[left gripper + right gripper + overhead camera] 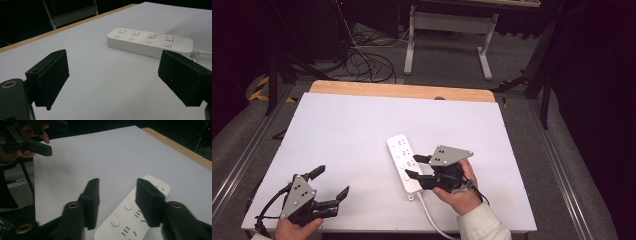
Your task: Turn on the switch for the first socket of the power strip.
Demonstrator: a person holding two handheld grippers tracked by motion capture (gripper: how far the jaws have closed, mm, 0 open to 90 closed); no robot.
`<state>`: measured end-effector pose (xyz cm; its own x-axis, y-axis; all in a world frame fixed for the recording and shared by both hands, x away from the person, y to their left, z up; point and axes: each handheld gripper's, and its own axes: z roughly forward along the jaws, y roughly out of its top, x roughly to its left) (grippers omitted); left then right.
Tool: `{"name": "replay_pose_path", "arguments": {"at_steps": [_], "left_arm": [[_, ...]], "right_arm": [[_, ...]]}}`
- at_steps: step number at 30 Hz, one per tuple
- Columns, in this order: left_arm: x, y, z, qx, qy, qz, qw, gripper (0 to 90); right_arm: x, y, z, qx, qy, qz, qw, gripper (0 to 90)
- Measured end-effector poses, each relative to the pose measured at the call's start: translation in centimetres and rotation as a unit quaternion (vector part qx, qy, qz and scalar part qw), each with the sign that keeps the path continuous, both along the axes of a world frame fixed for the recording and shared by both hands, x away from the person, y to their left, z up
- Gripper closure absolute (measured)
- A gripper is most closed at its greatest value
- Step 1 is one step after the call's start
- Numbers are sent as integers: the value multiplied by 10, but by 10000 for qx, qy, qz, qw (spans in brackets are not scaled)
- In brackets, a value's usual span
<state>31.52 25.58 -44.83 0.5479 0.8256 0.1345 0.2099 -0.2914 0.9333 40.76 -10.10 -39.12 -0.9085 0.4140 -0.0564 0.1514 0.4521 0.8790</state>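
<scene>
Both black two-jaw tongs gape, released: right tongs [414, 166] hover over the white four-socket power strip [404, 162], I judge lining up a grasp; left tongs [331, 183] idle.

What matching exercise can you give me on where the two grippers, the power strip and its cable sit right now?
Things:
1. left gripper
2. right gripper
3. power strip
4. cable

Places or states:
A. lies flat near the table's middle, sockets facing up
B. jaws open, over the strip's near end
C. jaws open wide, at the table's near left corner, apart from the strip
D. runs from the strip's near end off the table's near edge

Pairs: 1-C, 2-B, 3-A, 4-D
</scene>
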Motion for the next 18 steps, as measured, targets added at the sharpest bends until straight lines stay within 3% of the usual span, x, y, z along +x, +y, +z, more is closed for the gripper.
{"name": "replay_pose_path", "arguments": {"at_steps": [2,5,6,9,11,14,18], "left_arm": [[0,0,0,-23,12,4,10000,103],[0,0,0,-11,14,7,10000,104],[0,0,0,-9,27,7,10000,103],[0,0,0,-3,27,11,10000,103],[0,0,0,10,24,0,10000,104],[0,0,-1,0,32,9,10000,103],[0,0,-1,-3,32,9,10000,103]], "right_arm": [[2,2,1,-126,34,20,9999,668],[4,4,1,-164,182,143,9996,726],[7,5,1,-197,341,228,9990,793],[9,8,0,-311,407,147,9986,882],[10,9,0,-371,421,112,9984,900],[15,15,-5,-559,701,12,9960,900],[20,21,-11,-763,821,-84,9937,900]]}}
